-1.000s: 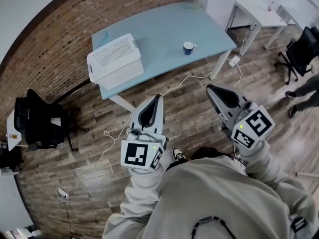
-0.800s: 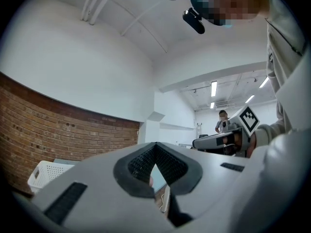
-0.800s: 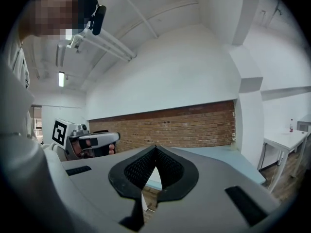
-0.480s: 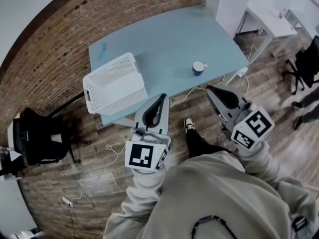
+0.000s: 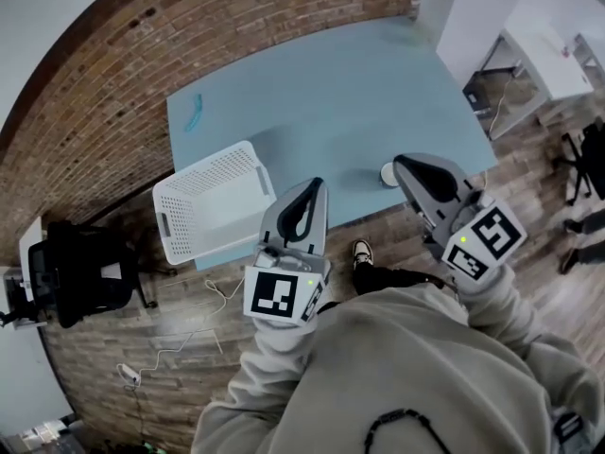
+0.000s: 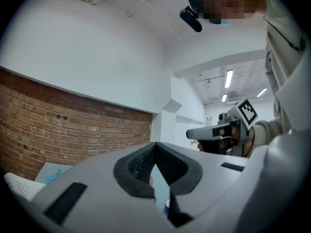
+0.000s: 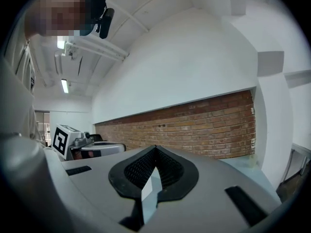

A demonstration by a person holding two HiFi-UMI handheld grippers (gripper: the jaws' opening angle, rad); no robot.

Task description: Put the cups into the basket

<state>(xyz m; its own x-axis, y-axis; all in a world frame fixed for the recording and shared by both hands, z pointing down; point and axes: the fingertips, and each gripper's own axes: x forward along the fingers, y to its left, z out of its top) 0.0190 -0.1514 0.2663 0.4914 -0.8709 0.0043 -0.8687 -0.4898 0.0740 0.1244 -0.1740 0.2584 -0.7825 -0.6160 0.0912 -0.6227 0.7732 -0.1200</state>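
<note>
A white perforated basket (image 5: 213,211) stands at the near left corner of the light blue table (image 5: 321,93). Only the white rim of the blue cup (image 5: 387,174) shows near the table's front edge, just left of my right gripper's tip. My right gripper (image 5: 402,163) is shut and empty, held over that edge. The left gripper (image 5: 315,183) is also shut and empty, hovering just right of the basket. In the left gripper view a sliver of the cup (image 6: 167,205) shows below the shut left gripper (image 6: 155,144). The right gripper (image 7: 155,148) points at the brick wall.
A turquoise item (image 5: 194,112) lies at the table's far left. A black chair (image 5: 80,268) stands on the floor to the left, with a cable (image 5: 189,334) near it. A white desk (image 5: 553,55) is at the far right. The brick wall (image 5: 142,45) runs behind the table.
The table, basket and cup have come closer as the person walked up. The cup is now partly hidden behind my right gripper. Both grippers stayed shut.
</note>
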